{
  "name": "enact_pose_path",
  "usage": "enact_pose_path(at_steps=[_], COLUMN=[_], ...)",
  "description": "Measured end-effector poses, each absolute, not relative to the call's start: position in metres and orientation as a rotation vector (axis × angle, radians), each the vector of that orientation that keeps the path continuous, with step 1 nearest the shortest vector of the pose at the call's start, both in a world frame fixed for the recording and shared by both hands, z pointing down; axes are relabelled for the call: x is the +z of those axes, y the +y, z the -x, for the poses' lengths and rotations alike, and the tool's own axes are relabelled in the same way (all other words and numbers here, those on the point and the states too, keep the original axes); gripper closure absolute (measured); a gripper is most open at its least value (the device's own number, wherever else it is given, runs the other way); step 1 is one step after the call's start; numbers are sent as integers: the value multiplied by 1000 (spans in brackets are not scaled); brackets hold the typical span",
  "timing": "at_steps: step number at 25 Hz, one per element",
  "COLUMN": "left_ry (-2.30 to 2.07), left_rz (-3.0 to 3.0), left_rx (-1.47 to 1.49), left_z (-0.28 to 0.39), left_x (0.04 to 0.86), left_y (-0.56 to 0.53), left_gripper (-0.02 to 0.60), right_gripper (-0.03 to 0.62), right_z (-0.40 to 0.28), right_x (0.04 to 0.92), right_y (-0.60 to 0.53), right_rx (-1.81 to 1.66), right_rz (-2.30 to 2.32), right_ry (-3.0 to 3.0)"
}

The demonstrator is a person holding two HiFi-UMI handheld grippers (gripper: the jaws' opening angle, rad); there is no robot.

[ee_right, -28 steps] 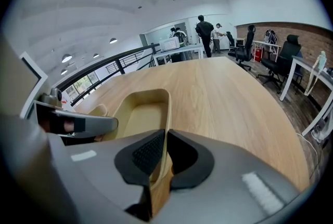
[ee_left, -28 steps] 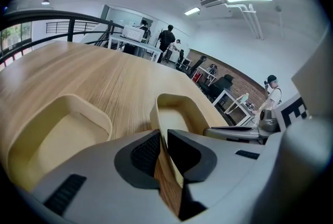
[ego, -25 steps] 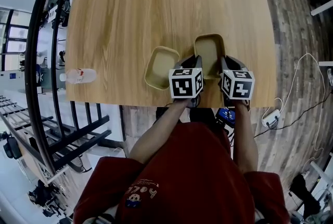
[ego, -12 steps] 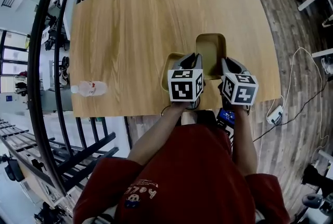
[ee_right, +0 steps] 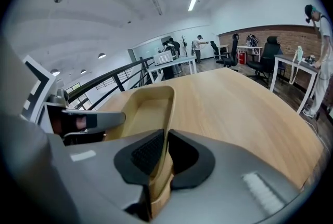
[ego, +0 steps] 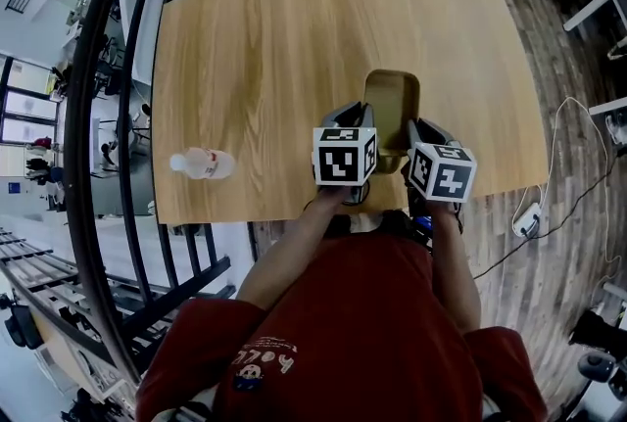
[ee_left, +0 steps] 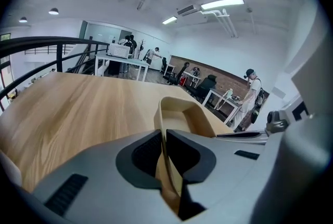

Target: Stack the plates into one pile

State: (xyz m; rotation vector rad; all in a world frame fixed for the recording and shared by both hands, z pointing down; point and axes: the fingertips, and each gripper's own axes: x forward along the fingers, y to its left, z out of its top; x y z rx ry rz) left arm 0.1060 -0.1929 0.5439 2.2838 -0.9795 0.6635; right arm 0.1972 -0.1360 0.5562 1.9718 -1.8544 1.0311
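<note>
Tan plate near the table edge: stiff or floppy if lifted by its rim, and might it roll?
Probably stiff: the tan plate shows a thin straight rim, no sag. Unlikely to roll: oblong, flat-bottomed. Likely light, given thin walls.

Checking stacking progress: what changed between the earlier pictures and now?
Both grippers carried the right-hand plate leftward, over the other plate, now hidden. The left gripper, jaws just closing, and right gripper, jaws just opening, pinch its rims. Bottle and table unchanged.
</note>
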Motion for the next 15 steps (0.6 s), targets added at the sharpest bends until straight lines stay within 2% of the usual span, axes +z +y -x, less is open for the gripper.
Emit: enact_pose_path(at_steps=[15], left_ry=[-761], left_rz=[-2329], left_rx=[891], left_z=[-83], left_x=[584], left_y=[-168], left_gripper=[538], right_gripper=[556], right_z=[-166], right_x=[583], right_y=[-96], right_rx=[1193], right_rz=[-2072], right_ry=[-1596])
